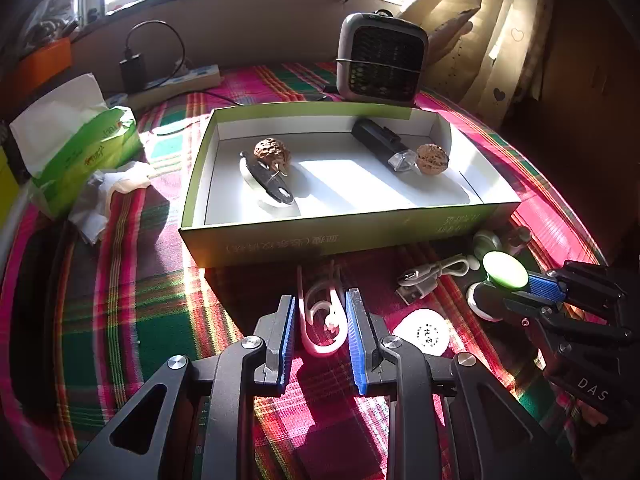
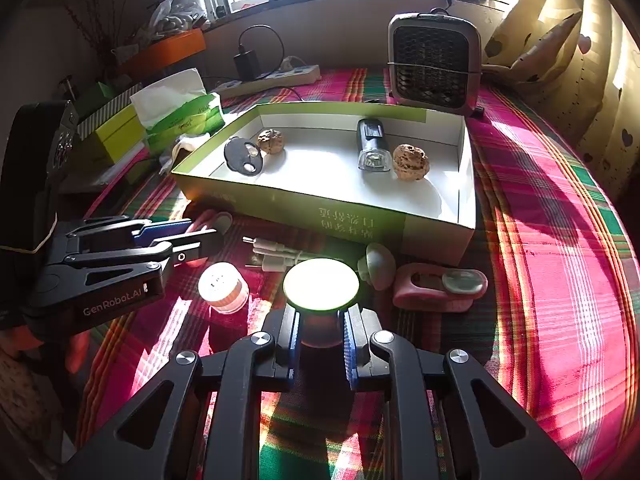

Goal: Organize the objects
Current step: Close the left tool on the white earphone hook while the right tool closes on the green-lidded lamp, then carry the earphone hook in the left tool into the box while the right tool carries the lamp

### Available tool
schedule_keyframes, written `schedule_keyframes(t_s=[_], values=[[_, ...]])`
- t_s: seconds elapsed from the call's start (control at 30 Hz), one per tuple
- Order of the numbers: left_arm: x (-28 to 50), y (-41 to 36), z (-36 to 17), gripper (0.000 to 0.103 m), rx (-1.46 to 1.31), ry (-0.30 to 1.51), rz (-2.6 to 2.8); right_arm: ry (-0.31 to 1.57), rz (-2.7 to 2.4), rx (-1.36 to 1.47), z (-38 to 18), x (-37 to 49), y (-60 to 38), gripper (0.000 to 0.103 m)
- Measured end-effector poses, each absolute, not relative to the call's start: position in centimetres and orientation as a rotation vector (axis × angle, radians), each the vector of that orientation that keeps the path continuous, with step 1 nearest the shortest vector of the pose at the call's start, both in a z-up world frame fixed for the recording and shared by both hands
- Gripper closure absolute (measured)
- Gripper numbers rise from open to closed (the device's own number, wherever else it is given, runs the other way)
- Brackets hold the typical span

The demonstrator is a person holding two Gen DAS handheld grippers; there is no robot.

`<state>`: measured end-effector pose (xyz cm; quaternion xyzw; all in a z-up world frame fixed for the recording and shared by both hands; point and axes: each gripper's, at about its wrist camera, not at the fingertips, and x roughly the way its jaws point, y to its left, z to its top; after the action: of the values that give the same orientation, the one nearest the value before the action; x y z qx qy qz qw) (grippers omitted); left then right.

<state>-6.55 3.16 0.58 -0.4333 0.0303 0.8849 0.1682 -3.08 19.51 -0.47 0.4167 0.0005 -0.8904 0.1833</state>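
Right tongs [image 2: 320, 340] are clamped on the green-capped jar [image 2: 321, 285] before the box's [image 2: 280, 204] front edge; left tongs [image 1: 320, 320] straddle the pink hook [image 1: 320, 320], narrowly open. The low grip might let the jar tip when lifted.

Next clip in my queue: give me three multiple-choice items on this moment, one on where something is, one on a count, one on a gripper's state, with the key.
1. Where does the pink ear hook lie?
A. inside the box
B. on the plaid cloth, between the left gripper's fingers
C. on the tissue pack

2. How many walnuts are in the green box?
A. one
B. two
C. four

3. What is the right gripper doing?
A. closed on the small container with the round pale green lid
B. hanging open above the box
C. gripping the white cable

Key: 1 B, the hook sits on the cloth between the blue pads of the left gripper. 2 B, one walnut by the black key fob, another walnut by the black flashlight. 3 A, its pads press the container under the lid.
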Motion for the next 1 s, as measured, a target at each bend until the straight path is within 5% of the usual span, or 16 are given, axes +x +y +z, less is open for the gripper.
schedule_keyframes(t_s=[1.0], values=[[-5.6,2.1,2.5,0.082,-1.19,0.065,2.556,-0.031,-2.544,1.095,1.1,-2.3,19.9,0.085]])
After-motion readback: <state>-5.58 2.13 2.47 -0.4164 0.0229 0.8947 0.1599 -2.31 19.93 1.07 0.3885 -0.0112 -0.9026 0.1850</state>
